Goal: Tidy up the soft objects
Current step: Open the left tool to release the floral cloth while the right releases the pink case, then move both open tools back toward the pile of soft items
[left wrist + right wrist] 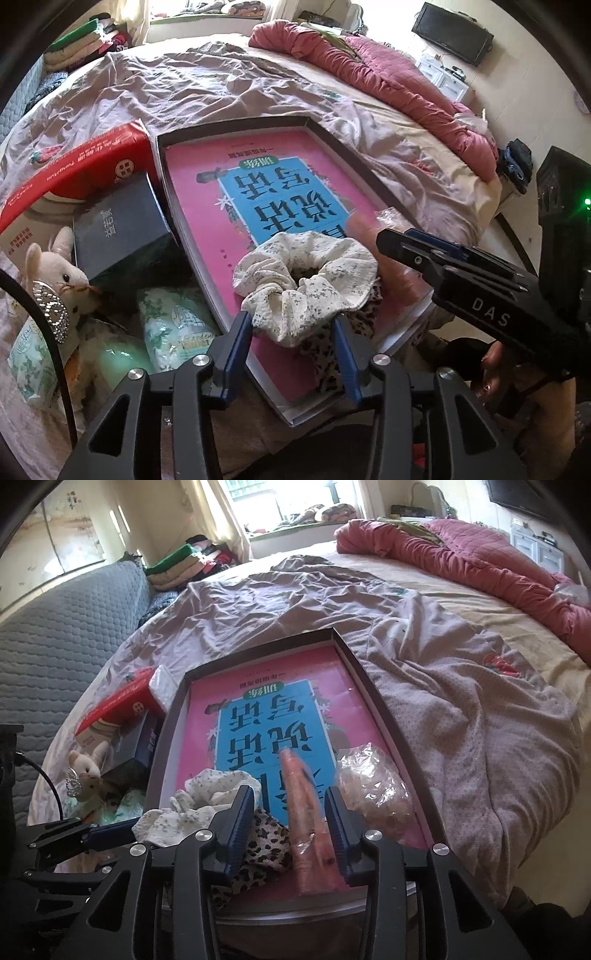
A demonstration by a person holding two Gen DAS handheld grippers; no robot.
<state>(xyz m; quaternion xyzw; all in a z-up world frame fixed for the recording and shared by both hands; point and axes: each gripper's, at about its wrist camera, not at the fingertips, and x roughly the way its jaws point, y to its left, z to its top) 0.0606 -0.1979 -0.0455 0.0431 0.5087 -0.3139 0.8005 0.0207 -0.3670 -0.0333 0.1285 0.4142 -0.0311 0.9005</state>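
A shallow dark-rimmed box [236,127] [354,657] with a pink and blue printed bottom lies on the bed. A cream floral scrunchie [306,275] [207,797] lies in its near end on top of a leopard-print scrunchie [325,347] [266,845]. My left gripper [293,332] is open with the cream scrunchie's lower edge between its fingers. My right gripper [291,812] is open around a blurred pink wrapped stick [306,830]; it also shows in the left wrist view [391,240]. A crinkled clear bag [373,779] lies in the box to the right.
Left of the box are a red and white carton [85,162], a dark blue box [118,229], a white plush rabbit [55,273] and green tissue packs [177,325]. A rumpled mauve sheet [461,709] covers the bed, with a red quilt [461,550] at the back.
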